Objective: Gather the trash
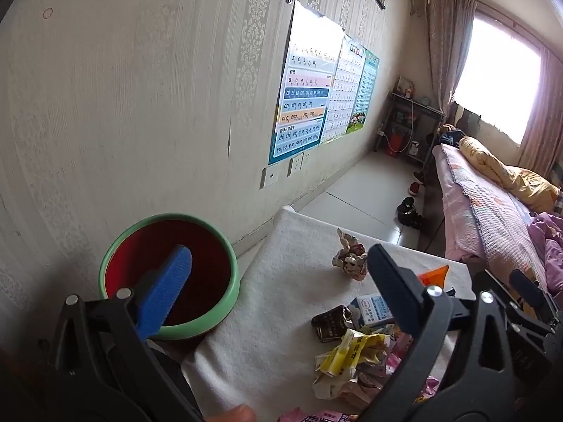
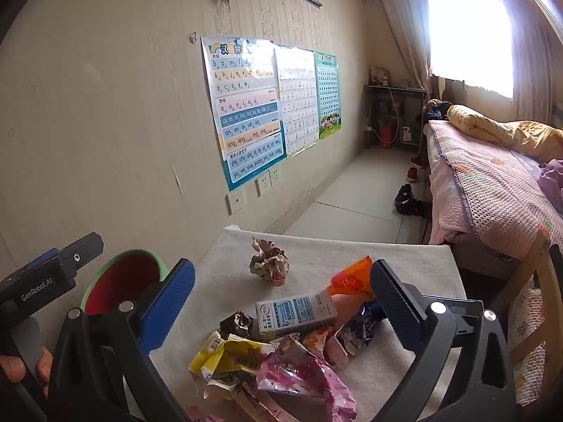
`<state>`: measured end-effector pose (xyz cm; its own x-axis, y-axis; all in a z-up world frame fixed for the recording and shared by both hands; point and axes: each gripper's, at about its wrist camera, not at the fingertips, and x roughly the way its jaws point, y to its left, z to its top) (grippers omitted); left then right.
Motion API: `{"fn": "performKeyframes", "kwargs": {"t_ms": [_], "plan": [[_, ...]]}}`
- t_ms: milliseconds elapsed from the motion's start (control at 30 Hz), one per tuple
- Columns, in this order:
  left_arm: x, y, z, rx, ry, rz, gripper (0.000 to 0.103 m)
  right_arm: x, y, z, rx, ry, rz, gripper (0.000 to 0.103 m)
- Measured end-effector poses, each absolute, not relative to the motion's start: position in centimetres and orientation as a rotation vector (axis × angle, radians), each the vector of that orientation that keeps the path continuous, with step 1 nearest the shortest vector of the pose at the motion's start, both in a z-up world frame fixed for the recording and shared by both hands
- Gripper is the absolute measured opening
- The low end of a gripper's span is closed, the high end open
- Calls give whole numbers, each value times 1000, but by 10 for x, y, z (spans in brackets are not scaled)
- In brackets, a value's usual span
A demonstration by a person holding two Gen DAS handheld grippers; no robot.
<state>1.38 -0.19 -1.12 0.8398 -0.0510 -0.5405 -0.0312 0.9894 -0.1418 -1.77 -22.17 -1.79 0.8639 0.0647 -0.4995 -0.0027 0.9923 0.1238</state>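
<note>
Wrappers [image 2: 278, 362] heaped on white cloth [image 2: 352, 256], green-rimmed bin [image 1: 169, 277] alongside, both hand-held grippers wide, empty.

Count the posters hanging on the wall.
3, side by side: a pinyin chart nearest, a white grid chart in the middle, a green chart farthest. None looks hidden.

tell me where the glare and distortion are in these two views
Left wrist view: the window is blown out white, glare washes the top of the nearest poster, the wall bows from the fisheye. Right wrist view: window equally overexposed, corners vignetted black, trash sharp.
</note>
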Motion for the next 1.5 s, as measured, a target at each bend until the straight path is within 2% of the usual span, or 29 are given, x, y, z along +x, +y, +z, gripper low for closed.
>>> {"fn": "performKeyframes", "kwargs": {"t_ms": [1500], "plan": [[16,-1,-16,-133,603,-11,98,-13,-219,-18,125,559,36,96]]}}
